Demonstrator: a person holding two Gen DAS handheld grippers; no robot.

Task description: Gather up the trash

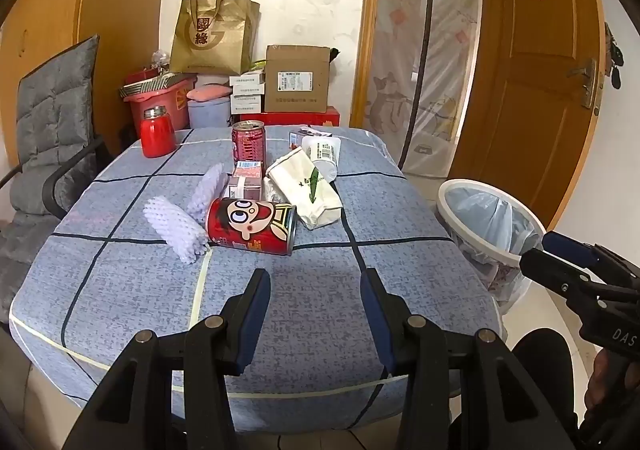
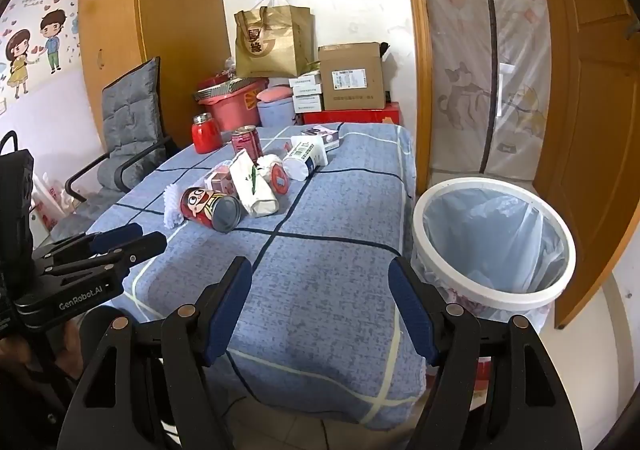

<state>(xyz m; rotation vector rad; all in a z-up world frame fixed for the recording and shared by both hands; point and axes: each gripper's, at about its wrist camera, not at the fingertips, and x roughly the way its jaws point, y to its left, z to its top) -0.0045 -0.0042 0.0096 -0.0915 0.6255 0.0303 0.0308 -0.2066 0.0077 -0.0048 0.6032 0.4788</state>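
Trash lies in a pile mid-table: a red cartoon can (image 1: 251,225) (image 2: 208,207) on its side, white foam nets (image 1: 176,231), a white paper bag (image 1: 305,190) (image 2: 254,186), a pink carton (image 1: 246,180), an upright red can (image 1: 249,146) (image 2: 247,142) and a white bottle (image 1: 322,154) (image 2: 306,158) lying down. A white bin (image 2: 494,242) (image 1: 486,218) with a blue liner stands right of the table. My left gripper (image 1: 316,278) hovers open over the near cloth, short of the cartoon can. My right gripper (image 2: 320,266) is open over the table's near right edge, beside the bin. Both hold nothing.
The table wears a blue checked cloth (image 1: 280,306). A red jar (image 1: 157,132) stands at its far left corner. A grey cushioned chair (image 1: 52,122) sits to the left. Boxes, a pink basket and a gold bag (image 1: 214,36) are stacked behind. A wooden door (image 1: 548,70) is right.
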